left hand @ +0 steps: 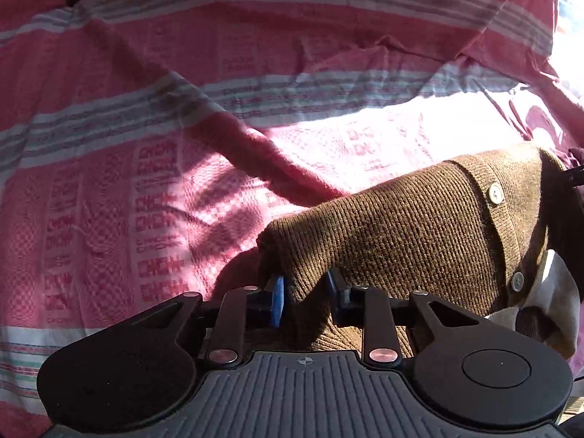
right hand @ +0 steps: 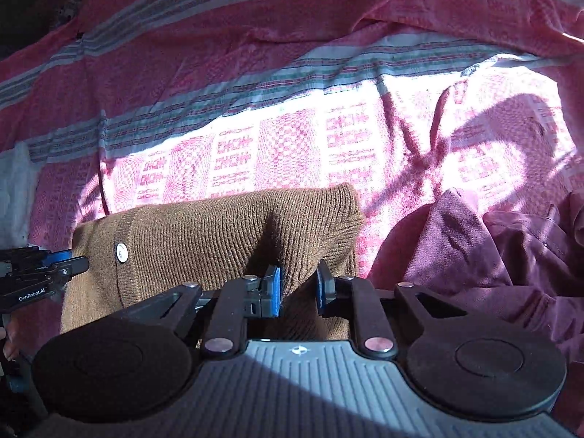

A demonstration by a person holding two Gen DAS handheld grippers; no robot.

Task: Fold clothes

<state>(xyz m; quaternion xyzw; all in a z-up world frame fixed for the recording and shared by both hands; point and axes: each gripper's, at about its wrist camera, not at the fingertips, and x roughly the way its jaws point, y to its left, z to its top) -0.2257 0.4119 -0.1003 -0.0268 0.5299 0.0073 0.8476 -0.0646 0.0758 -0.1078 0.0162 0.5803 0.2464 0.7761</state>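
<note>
A brown knit cardigan (left hand: 419, 219) with pale buttons (left hand: 495, 193) hangs lifted above a pink patterned bedspread (left hand: 127, 182), stretched between both claws. The left claw (left hand: 304, 301) points forward, level, clenched on a fold of the cardigan's edge at 6 o'clock in its own view; the knit runs off toward 3 o'clock. The right claw (right hand: 299, 292) likewise grips the cardigan (right hand: 219, 230) at 6 o'clock, the cloth spreading toward 9 o'clock. A maroon garment (right hand: 492, 255) lies crumpled on the bedspread (right hand: 292, 146) at 3 o'clock.
</note>
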